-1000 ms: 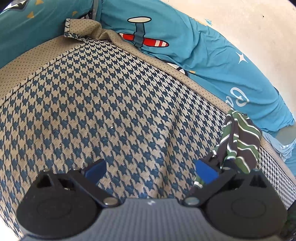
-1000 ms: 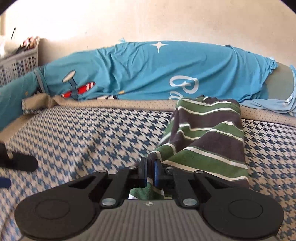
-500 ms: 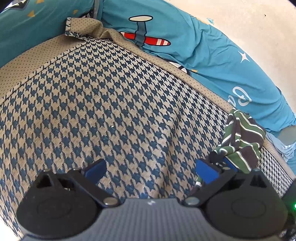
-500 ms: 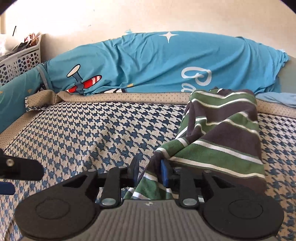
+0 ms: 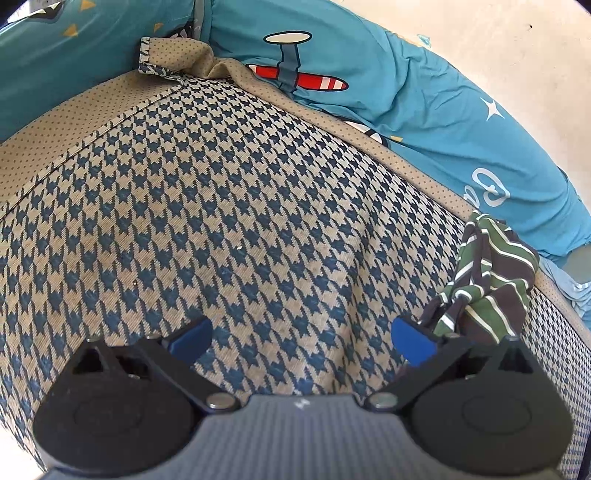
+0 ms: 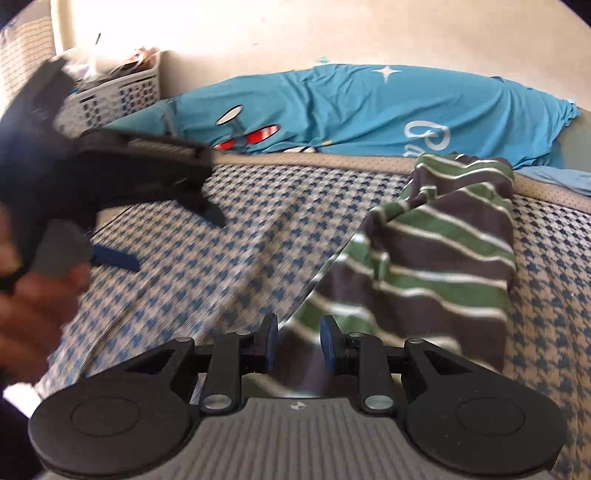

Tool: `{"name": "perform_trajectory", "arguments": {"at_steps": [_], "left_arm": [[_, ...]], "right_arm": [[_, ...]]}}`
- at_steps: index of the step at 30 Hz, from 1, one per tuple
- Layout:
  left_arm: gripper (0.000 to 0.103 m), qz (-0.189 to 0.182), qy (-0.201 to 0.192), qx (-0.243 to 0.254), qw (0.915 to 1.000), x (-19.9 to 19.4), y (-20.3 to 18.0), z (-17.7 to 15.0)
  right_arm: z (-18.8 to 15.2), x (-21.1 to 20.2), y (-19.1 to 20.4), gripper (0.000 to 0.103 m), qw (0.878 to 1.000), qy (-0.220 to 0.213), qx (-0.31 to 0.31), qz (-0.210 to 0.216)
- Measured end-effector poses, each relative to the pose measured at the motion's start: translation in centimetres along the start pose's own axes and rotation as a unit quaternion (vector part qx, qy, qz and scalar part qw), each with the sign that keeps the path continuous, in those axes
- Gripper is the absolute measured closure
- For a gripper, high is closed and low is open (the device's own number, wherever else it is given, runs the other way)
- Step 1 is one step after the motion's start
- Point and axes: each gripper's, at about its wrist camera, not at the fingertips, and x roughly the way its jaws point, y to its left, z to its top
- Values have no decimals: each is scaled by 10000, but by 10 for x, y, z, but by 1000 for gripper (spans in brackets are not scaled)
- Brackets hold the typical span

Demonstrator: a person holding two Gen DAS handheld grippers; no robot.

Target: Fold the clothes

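Observation:
A crumpled garment with green, dark grey and white stripes (image 6: 443, 251) lies on the houndstooth blanket (image 6: 258, 251). My right gripper (image 6: 299, 349) stands open just in front of the garment's near edge; its blue pads touch no cloth, though fabric shows in the gap beyond them. In the left wrist view the garment (image 5: 487, 280) sits bunched at the right, just beyond the right fingertip. My left gripper (image 5: 301, 338) is wide open over bare blanket (image 5: 221, 221), holding nothing. It also shows blurred at the left of the right wrist view, the left gripper (image 6: 179, 243) held by a hand (image 6: 33, 306).
Teal bedding with an aeroplane print (image 5: 388, 96) is heaped along the far side of the blanket against a pale wall (image 6: 332, 33). A white lattice basket (image 6: 118, 92) full of things stands at the back left. The blanket's tan dotted border (image 5: 74, 136) runs round its edges.
The right gripper has gone from shut on the striped garment to open, and the cloth has dropped lower. The left gripper and hand have swung into the right wrist view.

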Motion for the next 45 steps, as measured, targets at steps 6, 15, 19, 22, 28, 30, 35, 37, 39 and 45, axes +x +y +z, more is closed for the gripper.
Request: {"name": "perform_trajectory", "arguments": {"at_steps": [6,15,19,22,28,30,35,37,39,45], "left_arm": [[0,65,7,35,10000,0,1,-2],[0,150,48,119,9998,1,-1,-5],[0,160,51,143,9998,2,1,-5],[0,154,68,119,9998,2,3,-5],[0,126,101,172,9997,3,0,-6],[0,126,98,198,9997,3,0,-6],[0,116,95,243,9996,3,0,-7],[0,110,77,279,9995,2,-1,-8],[0,108,53,332,9994,2,-3,-9],[0,59,6,557,9984,1,-10,-13]], "right_arm": [[-27,-22,20,73,9983,376,-218,394],[-49,-34,41,71,9939,576,-637,688],[-53,-33,45,71,9928,630,-664,770],[-55,-31,46,71,9930,637,-696,717],[-63,-28,47,82,9937,551,-732,648],[-64,-30,49,91,9937,490,-729,702],[-63,-35,57,98,9925,319,-860,810],[-64,-33,60,99,9919,345,-863,871],[-66,-31,63,99,9912,370,-866,932],[-70,-26,73,99,9889,447,-875,1115]]}}
